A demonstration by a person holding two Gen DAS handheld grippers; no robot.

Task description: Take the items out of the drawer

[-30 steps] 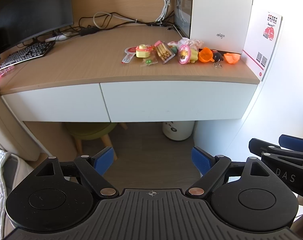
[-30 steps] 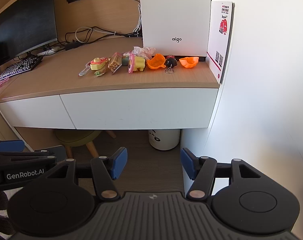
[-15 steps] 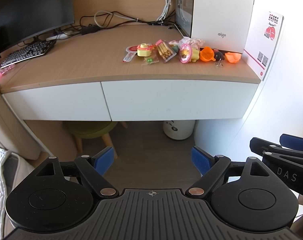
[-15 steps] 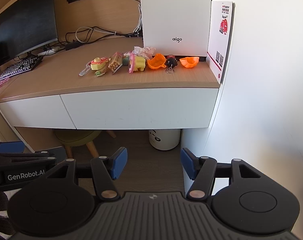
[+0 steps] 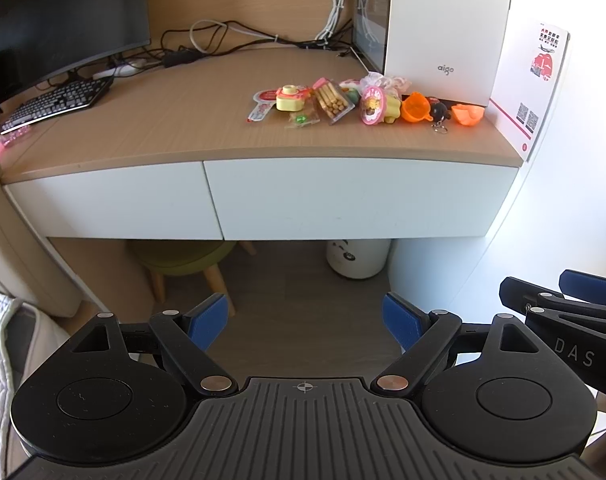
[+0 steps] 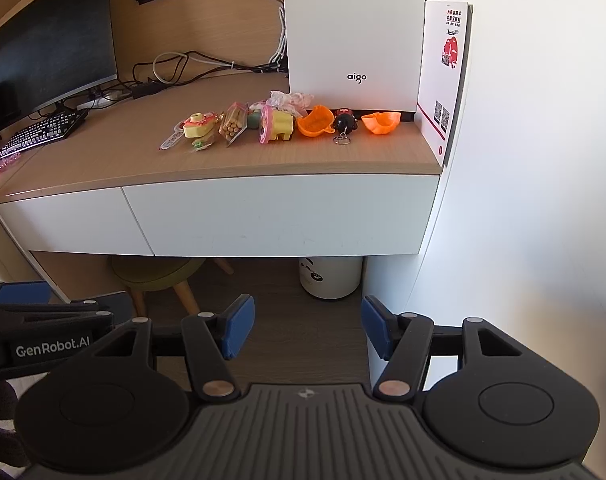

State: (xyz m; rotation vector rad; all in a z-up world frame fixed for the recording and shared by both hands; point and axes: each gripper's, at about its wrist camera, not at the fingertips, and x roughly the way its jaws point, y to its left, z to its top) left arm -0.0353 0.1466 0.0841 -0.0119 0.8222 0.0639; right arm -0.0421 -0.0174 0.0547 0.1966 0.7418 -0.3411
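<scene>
Listing risks, left to right of the right drawer (image 5: 359, 200): left tongs (image 5: 305, 320) gaping, empty, well short; drawer shut, handleless, so pads may slip off its front; right tongs (image 6: 307, 326) likewise spread, empty; toys (image 5: 367, 102) on surface (image 5: 163, 128) above.

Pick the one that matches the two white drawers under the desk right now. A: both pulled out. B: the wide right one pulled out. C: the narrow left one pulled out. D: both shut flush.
D: the wide right drawer and the narrow left drawer both sit flush under the desk edge, while the left gripper and right gripper hang open, well short of them.
</scene>
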